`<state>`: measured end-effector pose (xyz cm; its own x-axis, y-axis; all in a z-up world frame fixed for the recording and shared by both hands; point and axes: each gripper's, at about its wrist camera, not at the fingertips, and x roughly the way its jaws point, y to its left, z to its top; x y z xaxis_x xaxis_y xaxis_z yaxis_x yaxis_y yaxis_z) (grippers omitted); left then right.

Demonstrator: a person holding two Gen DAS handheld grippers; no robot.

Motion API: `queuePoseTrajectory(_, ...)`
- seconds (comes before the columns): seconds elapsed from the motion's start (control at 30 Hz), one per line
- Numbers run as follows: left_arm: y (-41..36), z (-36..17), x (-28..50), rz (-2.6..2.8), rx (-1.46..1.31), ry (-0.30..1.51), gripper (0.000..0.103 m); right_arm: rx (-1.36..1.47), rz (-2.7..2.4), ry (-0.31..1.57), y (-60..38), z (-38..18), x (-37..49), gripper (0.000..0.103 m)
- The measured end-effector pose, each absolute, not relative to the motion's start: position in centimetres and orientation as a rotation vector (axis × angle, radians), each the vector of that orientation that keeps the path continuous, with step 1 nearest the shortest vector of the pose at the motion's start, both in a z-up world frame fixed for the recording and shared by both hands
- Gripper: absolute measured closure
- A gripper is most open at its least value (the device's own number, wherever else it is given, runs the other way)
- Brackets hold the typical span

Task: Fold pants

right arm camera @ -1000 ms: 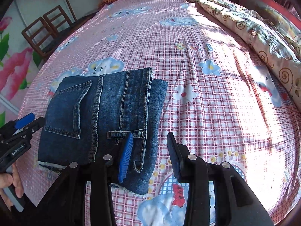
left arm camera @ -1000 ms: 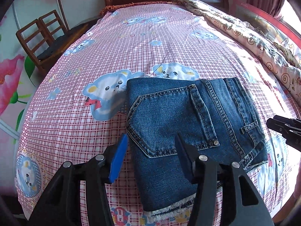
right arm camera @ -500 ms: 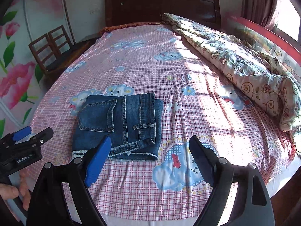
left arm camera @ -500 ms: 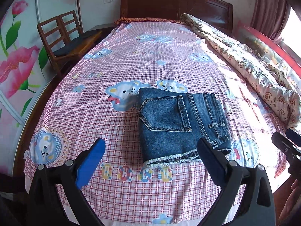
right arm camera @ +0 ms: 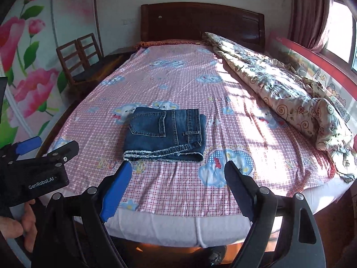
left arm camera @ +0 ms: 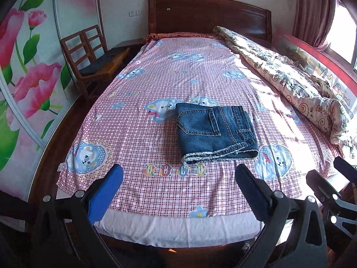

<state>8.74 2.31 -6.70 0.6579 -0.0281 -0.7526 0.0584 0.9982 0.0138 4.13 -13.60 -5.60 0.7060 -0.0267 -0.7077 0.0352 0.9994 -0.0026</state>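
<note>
The blue denim pants lie folded into a compact rectangle on the pink checked bedsheet, frayed hems toward me; they also show in the right wrist view. My left gripper is open and empty, held back over the foot of the bed, well short of the pants. My right gripper is open and empty too, just short of the frayed edge. The left gripper also shows at the left edge of the right wrist view.
A rolled floral quilt lies along the right side of the bed. Wooden chairs stand at the left by the flowered wall. The dark headboard is at the far end. The mattress edge is just below my fingers.
Both grippers have pulled back from the pants toward the foot of the bed and opened wider. The folded pants stay where they were.
</note>
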Motion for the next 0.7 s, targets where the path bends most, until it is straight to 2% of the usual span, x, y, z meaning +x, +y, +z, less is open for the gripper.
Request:
queuePoseTrajectory(0.27, 2.3, -5.1, 6.3, -0.06, 0.034, 0.823, 0.002, 0.025, -0.052, 0.759, -13.3, -3.9, 3.1, 0.019)
queuePoseTrajectory(0.7, 2.0, -4.6, 5.9, -0.072, 0.038, 0.806, 0.002, 0.032, -0.065, 0.772, -13.3, -4.3, 3.1, 0.019)
